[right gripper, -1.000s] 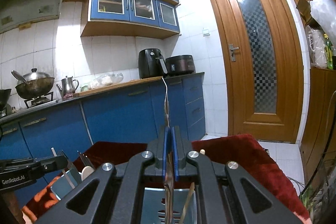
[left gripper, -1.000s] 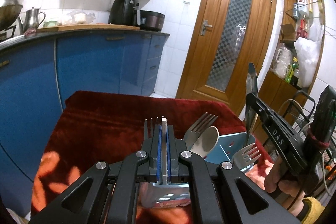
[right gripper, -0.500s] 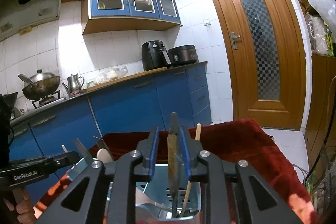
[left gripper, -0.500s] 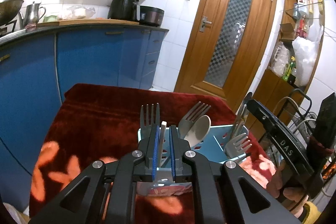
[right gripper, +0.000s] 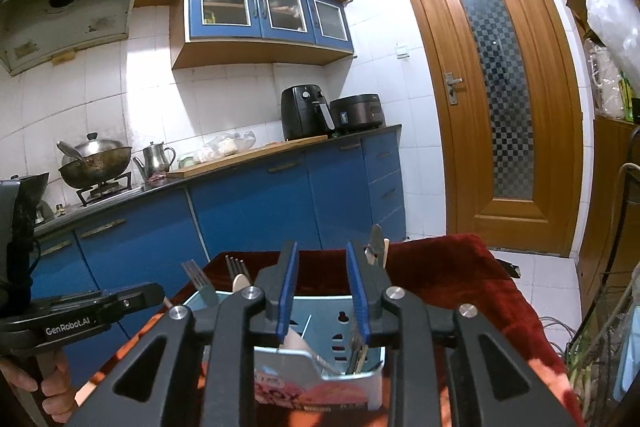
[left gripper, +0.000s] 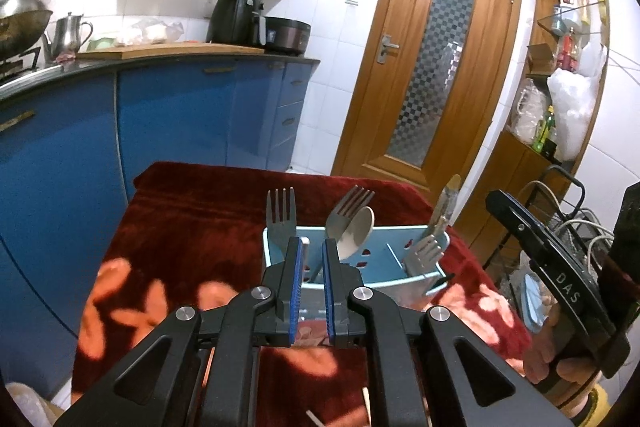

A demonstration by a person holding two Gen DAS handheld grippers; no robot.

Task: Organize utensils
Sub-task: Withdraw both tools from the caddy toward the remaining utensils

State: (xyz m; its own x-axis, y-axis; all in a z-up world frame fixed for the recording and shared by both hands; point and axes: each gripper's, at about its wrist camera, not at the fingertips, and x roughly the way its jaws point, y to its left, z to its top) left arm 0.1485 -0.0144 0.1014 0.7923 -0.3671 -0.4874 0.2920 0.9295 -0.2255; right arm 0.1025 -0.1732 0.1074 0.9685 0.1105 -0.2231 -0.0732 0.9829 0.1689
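Over the caddy (right gripper: 320, 311), at 12 o'clock: both grippers (left gripper: 307, 247) (right gripper: 322, 259) spread, holding nothing. Drop-off looks done; next, grab another utensil.

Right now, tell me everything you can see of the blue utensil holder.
The utensil holder is a pale blue box that looks like plastic, open on top, with slotted walls and inner dividers. It stands upright on the red blanket. Forks, a beige spoon and a knife stand in its compartments. A printed label runs along its near side in the right wrist view. Both grippers are open just above it; neither visibly touches it.
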